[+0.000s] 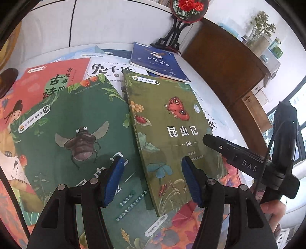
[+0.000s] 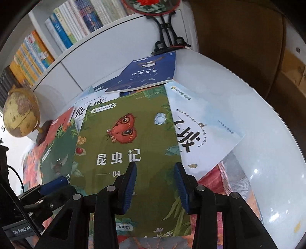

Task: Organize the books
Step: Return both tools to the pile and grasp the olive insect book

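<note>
— What have you got under the left gripper (image 1: 153, 180)?

— My left fingers (image 1: 114, 180) stand partly apart with nothing between the blue pads. They hang over the seam where two green books meet: the dark green beetle book (image 1: 76, 134) on the left, and the olive moth book (image 1: 172, 134) lying tilted across its right edge.

— And the right gripper (image 2: 155, 186)?

— It's over the lower half of that same olive moth book (image 2: 126, 153). The fingers (image 2: 130, 183) are set narrower than the left ones and pinch nothing — the cover shows flat and whole between the pads. I can't tell whether the tips touch the cover.

— Where do the other books lie?

— All spread on the white round surface (image 2: 258, 115), overlapping. A red book (image 1: 47, 80) pokes out from under the beetle book at the upper left. A white book with large black characters (image 1: 107, 70) sits behind the two green ones, and another white book (image 2: 200, 122) fans out from under the moth book's right edge. A dark blue book (image 1: 156, 61) lies farthest back, just before the black stand of a round fan with red flowers (image 1: 189, 7).

— Anything else around?

— A globe (image 2: 21, 113) stands at the left rim of the surface, and a shelf of upright books (image 2: 57, 38) runs along the wall behind. From the left view I see the right gripper's black body near the moth book's right edge, with a hand (image 1: 273, 212) below it.
</note>
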The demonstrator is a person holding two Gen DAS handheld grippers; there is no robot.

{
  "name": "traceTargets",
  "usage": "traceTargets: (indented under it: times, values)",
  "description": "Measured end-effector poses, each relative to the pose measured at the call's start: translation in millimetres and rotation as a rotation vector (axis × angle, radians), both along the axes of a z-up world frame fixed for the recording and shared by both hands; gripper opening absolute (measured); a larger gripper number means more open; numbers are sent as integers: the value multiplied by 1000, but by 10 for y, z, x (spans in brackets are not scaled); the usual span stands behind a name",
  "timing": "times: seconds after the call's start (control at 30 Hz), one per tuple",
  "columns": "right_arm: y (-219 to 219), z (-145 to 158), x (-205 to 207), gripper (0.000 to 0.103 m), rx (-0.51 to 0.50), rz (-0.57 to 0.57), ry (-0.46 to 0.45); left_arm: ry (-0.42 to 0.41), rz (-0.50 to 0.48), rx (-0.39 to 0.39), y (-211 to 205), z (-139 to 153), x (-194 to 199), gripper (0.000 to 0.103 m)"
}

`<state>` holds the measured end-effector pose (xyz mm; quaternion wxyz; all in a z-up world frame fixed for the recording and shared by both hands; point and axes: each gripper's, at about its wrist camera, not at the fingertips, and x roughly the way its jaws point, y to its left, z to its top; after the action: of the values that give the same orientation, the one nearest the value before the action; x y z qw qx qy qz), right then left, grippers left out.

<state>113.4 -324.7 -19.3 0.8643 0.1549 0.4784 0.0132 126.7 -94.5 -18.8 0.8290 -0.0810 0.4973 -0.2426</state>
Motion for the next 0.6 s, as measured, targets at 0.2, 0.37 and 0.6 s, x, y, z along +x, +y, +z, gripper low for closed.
traceTargets:
  times: [0.2,0.37,0.6]
  values:
    - [-78,-14,-6,39,54,-11,2,4,-47,-6,-91,-14,-66,58]
    - [-126,-10,-11,39,73,-31,-6,1,-64,-5,-164,-37,-70,58]
    - [-215,-52,7,49,81,-71,-11,-10,-47,8,-127,-37,-51,56]
